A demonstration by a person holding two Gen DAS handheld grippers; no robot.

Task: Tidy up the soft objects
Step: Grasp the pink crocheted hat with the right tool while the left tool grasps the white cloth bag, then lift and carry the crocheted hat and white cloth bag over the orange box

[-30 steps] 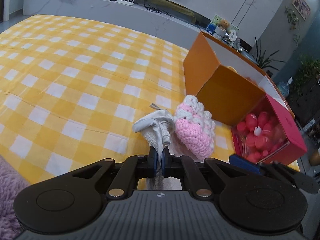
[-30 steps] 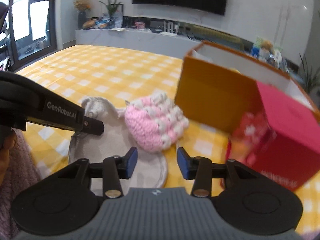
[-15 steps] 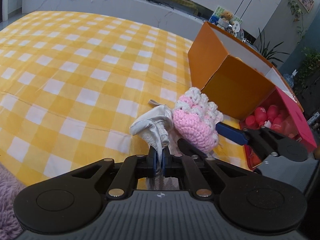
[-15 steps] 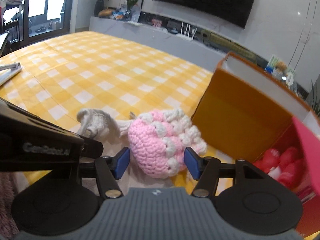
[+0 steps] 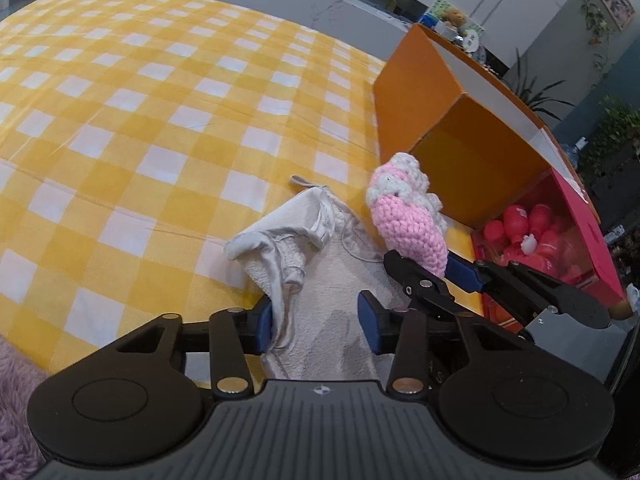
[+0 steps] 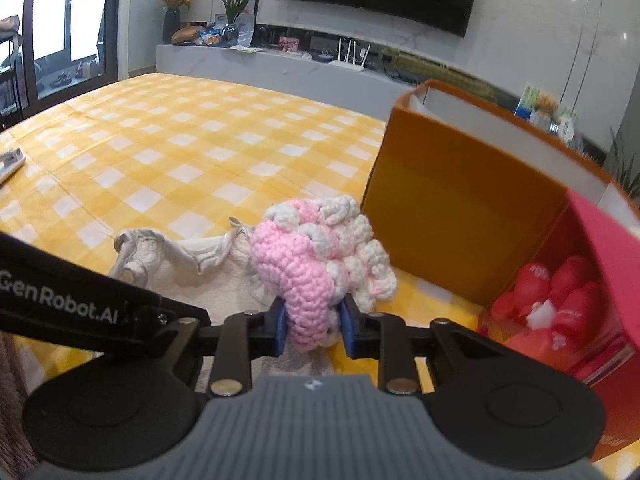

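On the yellow-checked cloth, beside the orange box, we've got the white towel lying flat, L gripper spread apart over it. R gripper pinches the pink-and-white crochet piece. Pick-up step; next, prob. lift it w/o snagging the towel and carry it boxward.

White lettering "GenRobot.AI" on black side of left tool, seen from right wrist view, first letter partly cut by frame edge. Faint letters "A S" on right tool body. Other print illegible.
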